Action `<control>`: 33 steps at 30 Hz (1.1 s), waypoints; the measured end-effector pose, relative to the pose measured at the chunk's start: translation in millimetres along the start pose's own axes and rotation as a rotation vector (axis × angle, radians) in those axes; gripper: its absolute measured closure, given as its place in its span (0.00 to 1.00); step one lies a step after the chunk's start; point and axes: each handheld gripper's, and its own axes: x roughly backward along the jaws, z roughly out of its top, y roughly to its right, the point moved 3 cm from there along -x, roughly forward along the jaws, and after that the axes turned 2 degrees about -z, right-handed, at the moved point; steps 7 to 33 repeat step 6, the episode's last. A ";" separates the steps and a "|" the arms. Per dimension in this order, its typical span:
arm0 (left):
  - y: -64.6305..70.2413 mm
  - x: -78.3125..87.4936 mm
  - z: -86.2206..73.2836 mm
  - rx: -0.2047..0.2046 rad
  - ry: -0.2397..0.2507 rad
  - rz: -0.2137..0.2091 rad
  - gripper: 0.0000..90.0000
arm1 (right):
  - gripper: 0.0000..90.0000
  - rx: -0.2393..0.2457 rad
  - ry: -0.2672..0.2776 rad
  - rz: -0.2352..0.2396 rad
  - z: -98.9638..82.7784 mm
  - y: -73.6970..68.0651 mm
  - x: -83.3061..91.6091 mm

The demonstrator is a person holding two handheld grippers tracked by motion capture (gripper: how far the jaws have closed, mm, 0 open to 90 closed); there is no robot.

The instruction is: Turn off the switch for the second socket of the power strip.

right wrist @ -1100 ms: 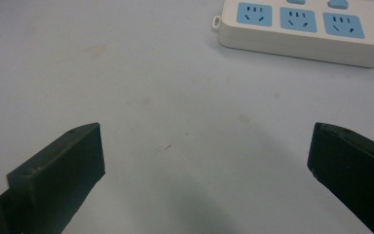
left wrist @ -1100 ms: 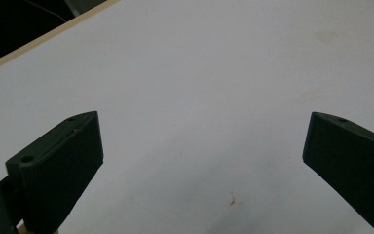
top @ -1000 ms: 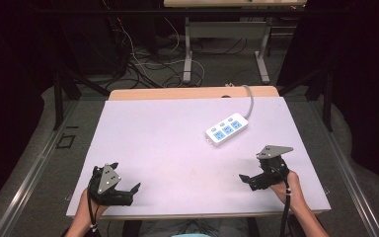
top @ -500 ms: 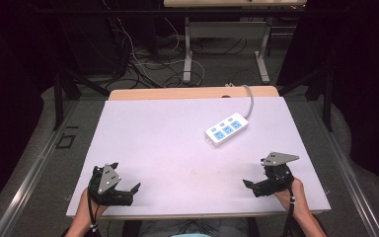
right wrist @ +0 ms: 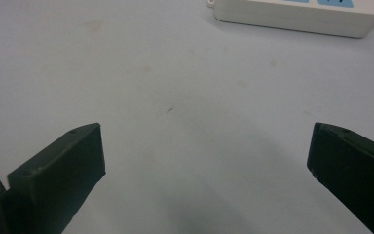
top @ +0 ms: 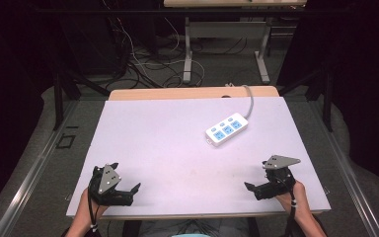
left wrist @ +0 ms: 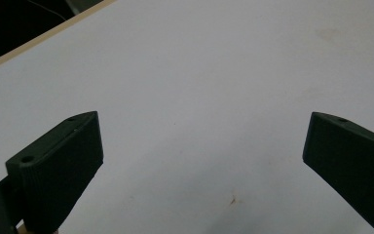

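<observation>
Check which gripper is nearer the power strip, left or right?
Right. The right gripper sits at the table's near edge, just below the power strip. The left gripper is at the near-left corner, farther away.

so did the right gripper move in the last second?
Yes. The right gripper has pulled back toward the table's near edge, away from the power strip.

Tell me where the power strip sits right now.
In the high view the power strip lies on the table's far right part, ahead of the right gripper and apart from it, its cord trailing off the far edge.
</observation>
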 end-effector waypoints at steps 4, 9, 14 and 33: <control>0.0 -0.3 0.1 0.001 -0.001 0.001 0.01 | 0.00 0.015 -0.003 0.006 0.1 0.2 -0.7; -0.6 -0.5 0.2 -0.008 -0.004 0.003 0.01 | 0.00 0.019 -0.004 0.008 0.1 0.6 -0.9; -0.6 -0.5 0.2 -0.008 -0.004 0.003 0.01 | 0.00 0.019 -0.004 0.008 0.1 0.6 -0.9; -0.6 -0.5 0.2 -0.008 -0.004 0.003 0.01 | 0.00 0.019 -0.004 0.008 0.1 0.6 -0.9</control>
